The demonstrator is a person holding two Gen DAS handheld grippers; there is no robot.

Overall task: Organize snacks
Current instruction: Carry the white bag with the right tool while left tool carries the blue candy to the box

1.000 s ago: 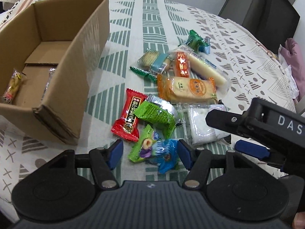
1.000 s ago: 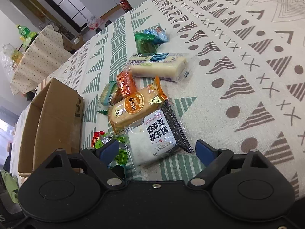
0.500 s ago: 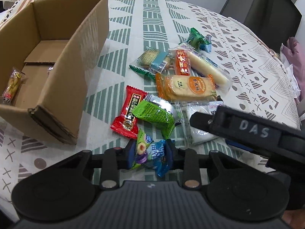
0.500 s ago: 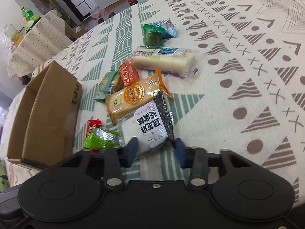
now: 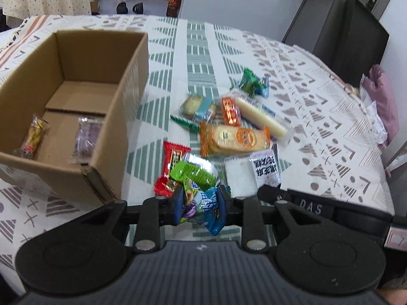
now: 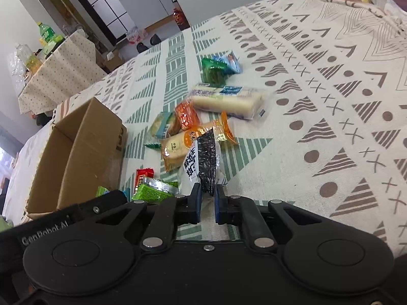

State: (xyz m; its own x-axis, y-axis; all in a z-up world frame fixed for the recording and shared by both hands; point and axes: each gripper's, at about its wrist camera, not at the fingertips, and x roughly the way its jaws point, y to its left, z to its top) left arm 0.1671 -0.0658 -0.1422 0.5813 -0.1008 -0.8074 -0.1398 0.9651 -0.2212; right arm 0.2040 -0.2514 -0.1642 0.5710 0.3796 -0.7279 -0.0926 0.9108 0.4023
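The left claw [image 5: 199, 204] is clenched on a blue-green packet [image 5: 203, 204], low in the middle of the left view, its crinkled film bunched between the pads and its ends sticking out above and below. The right claw [image 6: 208, 198] is clenched on the near edge of a black-and-white packet [image 6: 203, 162], which stands tilted on its edge at the centre of the right view, its far end against the orange cracker pack [image 6: 188, 142].

Both held packets look light and soft: thin, glossy film that gives under the pads and is likely slippery. The blue-green one is gripped across its body, which should hold. The black-and-white one is taken only by its edge seam, so it may swing or slide out; a grip further in, across the filled part, would be surer, and whatever is inside may crush if squeezed hard.

The box [image 5: 119, 96] sits open at the upper left of the left view, with two packets on its floor. The other snacks lie in a loose pile on the patterned tabletop [image 5: 318, 117] to its right: a red packet [image 5: 175, 157], a green packet [image 5: 193, 172] and a long white bar [image 5: 259, 119]
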